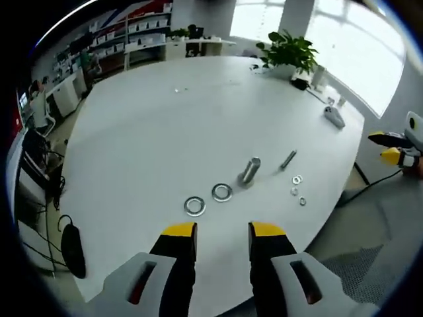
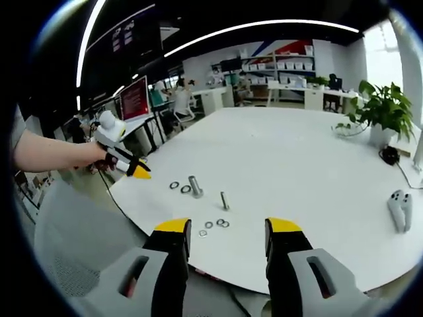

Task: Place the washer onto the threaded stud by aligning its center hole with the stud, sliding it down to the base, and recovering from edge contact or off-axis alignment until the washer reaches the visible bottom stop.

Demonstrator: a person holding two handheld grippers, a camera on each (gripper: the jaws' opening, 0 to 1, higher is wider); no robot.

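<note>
A wide white bench (image 1: pixel 165 132) carries the hardware close to its near rounded edge. In the left gripper view, the left gripper (image 1: pixel 223 232) hangs above that edge with its yellow-tipped fingers (image 1: pixel 180 231) apart and nothing between them. Just ahead of it two large washers lie flat on the bench: one washer (image 1: pixel 195 206) nearer the edge, and a second washer (image 1: pixel 222 192) just beside it, closer to the threaded stud (image 1: pixel 250 170). The stud stands upright on the bench, with the second washer near its base but apart from it. A smaller bolt (image 1: pixel 288 159) lies tilted on the bench past the stud, and a cluster of small washers (image 1: pixel 297 188) sits near the bench edge beside it. A grey controller (image 1: pixel 334 116) lies farther along the edge, and a potted plant (image 1: pixel 288 53) stands at the far side.

In the right gripper view, the right gripper (image 2: pixel 228 231) is held off the bench edge, its fingers (image 2: pixel 173 231) also apart and empty. The stud (image 2: pixel 195 186) stands near the bench's rounded edge with the two large washers (image 2: pixel 180 187) beside it, the small bolt (image 2: pixel 225 200) a little farther along, and the small washers (image 2: pixel 215 225) closest to the edge. The left gripper (image 2: pixel 135 168) shows off the bench beyond that edge, held by a person's hand (image 2: pixel 92 155). A white controller (image 2: pixel 398 208) lies well apart from the hardware on the bench, and the plant (image 2: pixel 383 109) stands at the far edge.
</note>
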